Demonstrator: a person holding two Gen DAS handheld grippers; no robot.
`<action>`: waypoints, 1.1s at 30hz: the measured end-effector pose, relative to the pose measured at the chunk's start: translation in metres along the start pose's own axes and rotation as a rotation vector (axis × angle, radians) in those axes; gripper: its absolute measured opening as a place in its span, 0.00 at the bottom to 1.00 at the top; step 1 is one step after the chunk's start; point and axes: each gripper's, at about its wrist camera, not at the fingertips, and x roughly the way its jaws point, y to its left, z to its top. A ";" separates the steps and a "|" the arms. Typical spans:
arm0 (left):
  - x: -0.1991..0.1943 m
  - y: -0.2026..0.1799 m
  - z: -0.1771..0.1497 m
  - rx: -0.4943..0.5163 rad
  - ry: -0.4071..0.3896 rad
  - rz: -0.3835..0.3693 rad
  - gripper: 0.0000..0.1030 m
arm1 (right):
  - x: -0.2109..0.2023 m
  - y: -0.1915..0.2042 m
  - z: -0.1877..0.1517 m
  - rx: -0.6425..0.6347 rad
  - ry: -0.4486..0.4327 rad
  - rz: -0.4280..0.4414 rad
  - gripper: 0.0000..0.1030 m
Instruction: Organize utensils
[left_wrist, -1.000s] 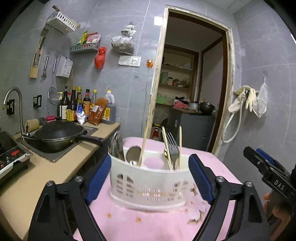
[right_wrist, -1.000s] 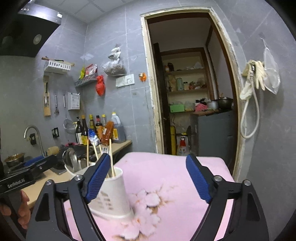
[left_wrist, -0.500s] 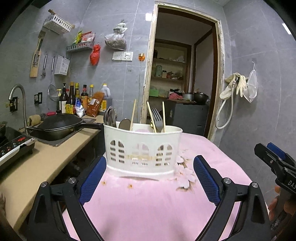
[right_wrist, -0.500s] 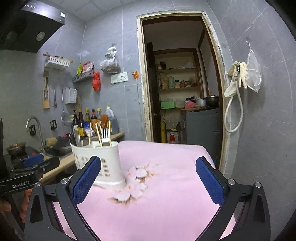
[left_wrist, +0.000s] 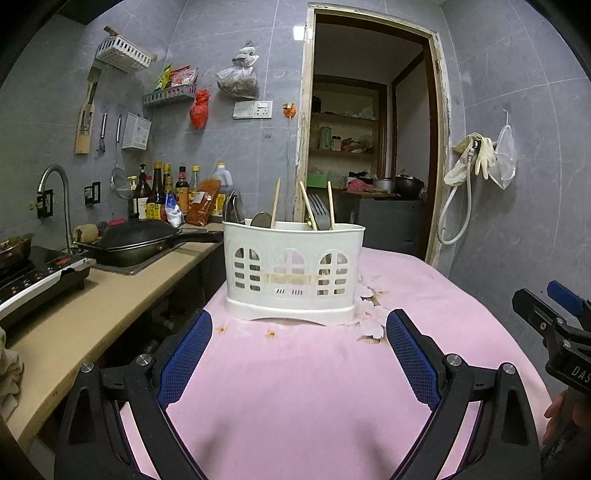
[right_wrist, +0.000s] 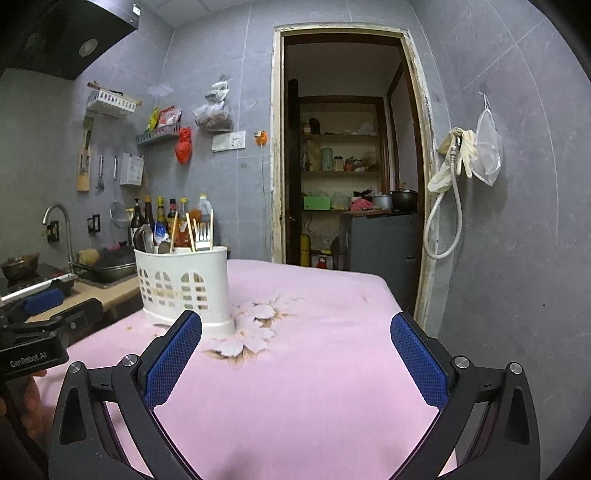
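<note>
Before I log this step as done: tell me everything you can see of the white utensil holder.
The utensil holder is white, apparently plastic, with a curved front, arched cut-outs, rows of small slots, a wider foot and a yellowish stain band across the middle. It stands upright on the pink tablecloth, beside its flower print, near the edge facing the kitchen counter. Spoons, a fork and chopsticks stick out of the top. Neither gripper touches it; the left gripper is open, short of its foot.

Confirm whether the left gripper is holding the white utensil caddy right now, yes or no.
No: the left gripper stands open and short of the white utensil caddy, with bare pink tablecloth between its fingers.
</note>
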 end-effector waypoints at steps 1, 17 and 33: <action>0.000 0.001 0.000 -0.003 0.002 0.000 0.90 | 0.000 -0.001 -0.001 0.001 0.003 -0.001 1.00; 0.001 0.008 -0.006 -0.028 0.022 0.011 0.90 | 0.001 -0.007 -0.003 0.022 0.019 0.001 1.00; 0.001 0.009 -0.006 -0.034 0.026 0.015 0.90 | 0.002 -0.007 -0.002 0.021 0.021 0.000 1.00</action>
